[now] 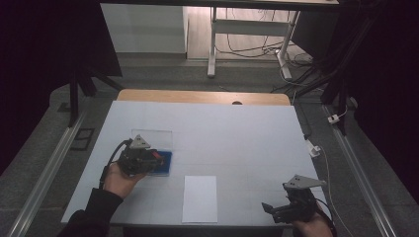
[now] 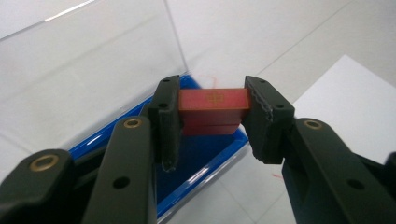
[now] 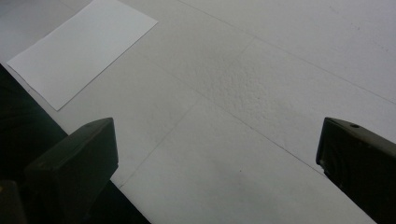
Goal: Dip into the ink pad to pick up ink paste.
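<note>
Left gripper [image 2: 212,123] jaws clamped on red block [image 2: 214,111], lifted just above blue case [image 2: 205,161] at centre frame — pickup judged done. Placement remains, perhaps on white sheet [image 1: 199,198]. Right gripper [image 3: 217,154] jaws wide apart over bare surface [image 3: 261,70].

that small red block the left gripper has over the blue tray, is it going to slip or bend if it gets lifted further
The small red rectangular block looks rigid: its flat, sharp-edged faces show no bowing between the left gripper pads. Slipping seems unlikely, since the ridged pads clamp two parallel sides squarely. It is probably light, being small against the blue tray with its clear lid.
</note>
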Available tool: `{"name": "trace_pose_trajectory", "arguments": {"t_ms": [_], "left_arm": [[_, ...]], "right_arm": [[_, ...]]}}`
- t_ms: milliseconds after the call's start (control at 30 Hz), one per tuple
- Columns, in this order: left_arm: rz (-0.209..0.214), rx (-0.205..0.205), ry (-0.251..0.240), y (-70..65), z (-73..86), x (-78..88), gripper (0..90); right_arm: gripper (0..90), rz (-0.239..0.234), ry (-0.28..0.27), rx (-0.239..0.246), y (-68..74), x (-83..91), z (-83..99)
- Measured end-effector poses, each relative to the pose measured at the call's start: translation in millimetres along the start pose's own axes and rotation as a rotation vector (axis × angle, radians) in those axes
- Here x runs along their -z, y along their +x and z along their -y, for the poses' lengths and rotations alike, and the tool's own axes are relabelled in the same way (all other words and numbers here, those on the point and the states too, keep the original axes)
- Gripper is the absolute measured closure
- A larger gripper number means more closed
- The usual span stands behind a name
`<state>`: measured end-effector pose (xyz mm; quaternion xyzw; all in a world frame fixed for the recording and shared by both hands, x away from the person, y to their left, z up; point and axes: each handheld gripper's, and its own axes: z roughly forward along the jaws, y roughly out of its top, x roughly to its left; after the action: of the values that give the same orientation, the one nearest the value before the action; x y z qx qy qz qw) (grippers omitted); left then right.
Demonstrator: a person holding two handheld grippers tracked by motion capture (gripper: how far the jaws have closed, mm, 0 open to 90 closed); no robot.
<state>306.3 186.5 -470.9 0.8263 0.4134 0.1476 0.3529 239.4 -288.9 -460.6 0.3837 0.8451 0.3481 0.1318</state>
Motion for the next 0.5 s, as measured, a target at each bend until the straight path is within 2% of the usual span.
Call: {"name": "trace_pose_trajectory", "arguments": {"t_ms": [500], "left_arm": [[0.068,-0.046,-0.027,-22.7,-8.9,6.1,58.4]], "right_arm": [[0.0,0.0,0.0,0.001,0.0,0.0,0.1]]}}
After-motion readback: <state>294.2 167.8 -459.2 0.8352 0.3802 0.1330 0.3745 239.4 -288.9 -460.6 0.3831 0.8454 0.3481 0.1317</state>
